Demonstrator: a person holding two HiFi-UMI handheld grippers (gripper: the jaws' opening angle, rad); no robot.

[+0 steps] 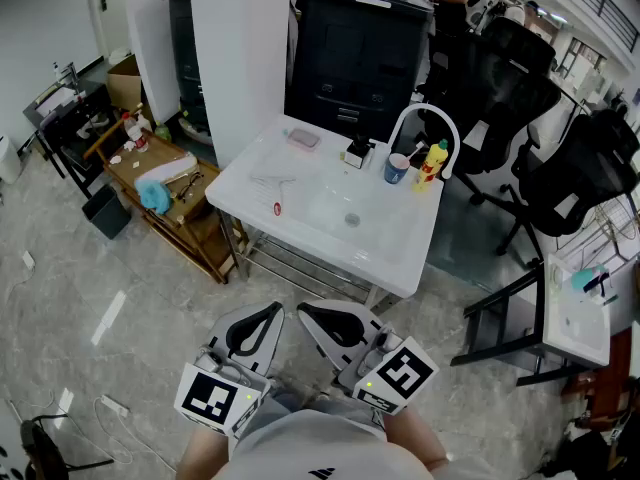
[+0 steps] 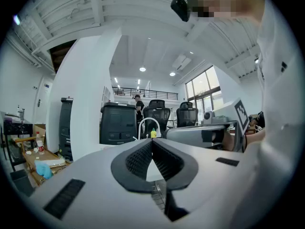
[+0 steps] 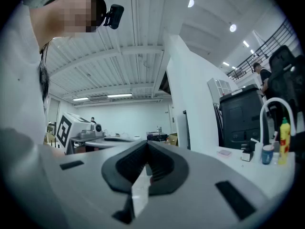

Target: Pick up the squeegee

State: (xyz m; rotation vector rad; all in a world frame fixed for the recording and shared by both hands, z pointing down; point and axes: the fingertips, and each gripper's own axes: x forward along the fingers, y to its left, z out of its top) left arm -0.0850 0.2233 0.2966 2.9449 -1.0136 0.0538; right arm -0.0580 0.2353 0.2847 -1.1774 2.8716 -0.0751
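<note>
The squeegee [image 1: 274,190] lies flat on the left part of the white sink [image 1: 395,253], a little left of the centre of the head view, its pale handle running toward the sink's front edge and ending in a red tip. Nothing touches it. Both grippers sit at the bottom of that view, well apart from the sink and side by side, the left gripper [image 1: 268,313] just left of the right gripper [image 1: 308,315], each pointing up the frame toward the sink. The left gripper view shows its ribbed pads [image 2: 143,157] pressed together with nothing between them. The right gripper view shows the same: pads [image 3: 134,163] closed tip to tip and empty. At the right end of the sink a white faucet [image 1: 425,128] arches over a blue cup [image 1: 397,168] and a yellow bottle [image 1: 432,163]. A pink block [image 1: 303,139] rests near the sink's far edge. Behind the sink, at the top centre, stands a black cabinet [image 1: 360,53], with a white pillar [image 1: 240,48] to its left. A wooden cart [image 1: 175,203] with clutter is at the left, and black chairs [image 1: 510,78] fill the upper right.
</note>
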